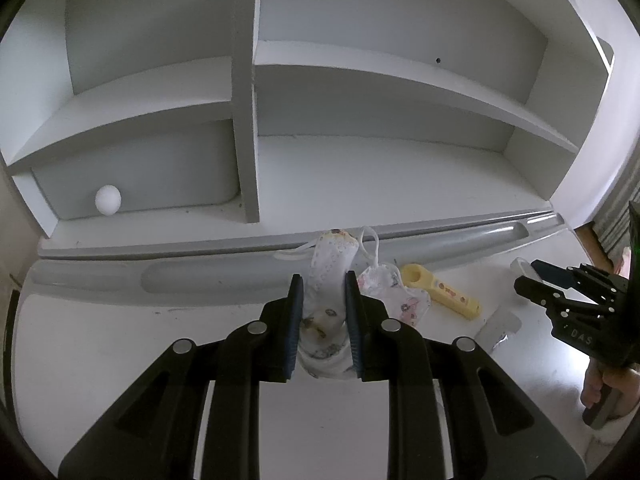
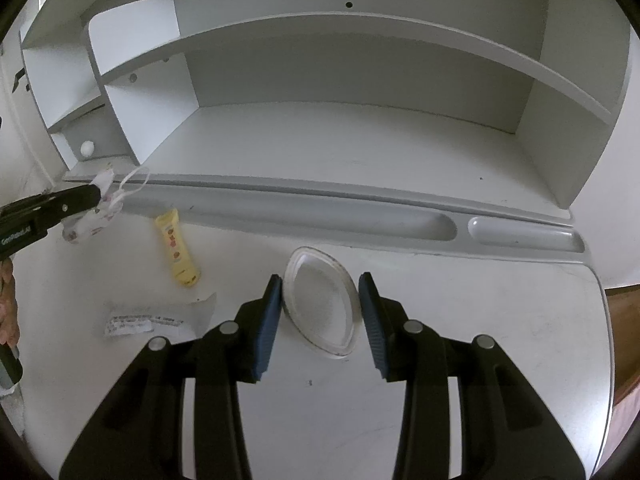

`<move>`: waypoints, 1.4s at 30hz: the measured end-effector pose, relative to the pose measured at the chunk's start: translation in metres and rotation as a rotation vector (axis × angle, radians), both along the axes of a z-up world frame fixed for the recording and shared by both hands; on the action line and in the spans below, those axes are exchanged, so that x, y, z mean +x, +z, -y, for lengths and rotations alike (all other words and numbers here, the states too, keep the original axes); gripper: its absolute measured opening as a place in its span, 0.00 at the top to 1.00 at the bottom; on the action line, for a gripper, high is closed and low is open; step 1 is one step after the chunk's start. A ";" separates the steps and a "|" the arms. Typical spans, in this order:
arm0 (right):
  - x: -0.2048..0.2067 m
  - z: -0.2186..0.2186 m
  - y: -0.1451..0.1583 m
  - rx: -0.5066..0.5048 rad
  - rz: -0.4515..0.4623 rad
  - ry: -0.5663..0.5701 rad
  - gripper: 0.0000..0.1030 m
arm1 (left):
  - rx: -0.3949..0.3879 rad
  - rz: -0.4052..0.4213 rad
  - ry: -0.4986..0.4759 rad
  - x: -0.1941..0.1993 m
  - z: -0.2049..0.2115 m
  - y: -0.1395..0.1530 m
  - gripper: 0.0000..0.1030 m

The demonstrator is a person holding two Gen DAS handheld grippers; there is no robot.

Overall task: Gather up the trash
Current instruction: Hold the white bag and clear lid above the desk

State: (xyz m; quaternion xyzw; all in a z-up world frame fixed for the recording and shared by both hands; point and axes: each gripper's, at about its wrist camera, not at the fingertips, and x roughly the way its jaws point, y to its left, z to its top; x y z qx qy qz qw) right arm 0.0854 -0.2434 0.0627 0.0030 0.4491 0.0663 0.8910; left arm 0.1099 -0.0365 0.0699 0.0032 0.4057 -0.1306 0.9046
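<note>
Between the blue-padded fingers of the left gripper (image 1: pixel 323 280) sits a crumpled white face mask (image 1: pixel 326 280) — printed with small pale figures, stained yellow-brown in places, its thin ear loops trailing over the grey pen groove (image 1: pixel 460 240) at the back of the worktop (image 1: pixel 100 340). The fingers are pressed in on both sides of it. A second mask (image 1: pixel 400 300) with pinkish print lies just beside it, touching a yellow tube (image 1: pixel 442 292). Nearby rests a clear torn wrapper (image 2: pixel 160 320) with printed text. Over at the right gripper (image 2: pixel 320 284), the fingers stand apart and hold nothing — a clear oval plastic lid (image 2: pixel 320 304) lies flat on the worktop between them. A white ball (image 1: pixel 108 199) sits in the lower left shelf compartment.
</note>
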 end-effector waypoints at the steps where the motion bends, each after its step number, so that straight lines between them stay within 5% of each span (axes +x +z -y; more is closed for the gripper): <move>1: 0.000 -0.001 0.000 -0.001 -0.002 0.002 0.62 | 0.000 -0.002 -0.001 0.000 0.000 0.000 0.81; 35: 0.002 -0.012 -0.002 -0.024 -0.018 0.026 0.62 | 0.013 -0.011 -0.018 0.003 0.006 -0.003 0.81; 42: -0.007 -0.002 0.022 -0.020 0.057 -0.011 0.62 | -0.028 0.047 -0.023 -0.007 0.011 0.019 0.81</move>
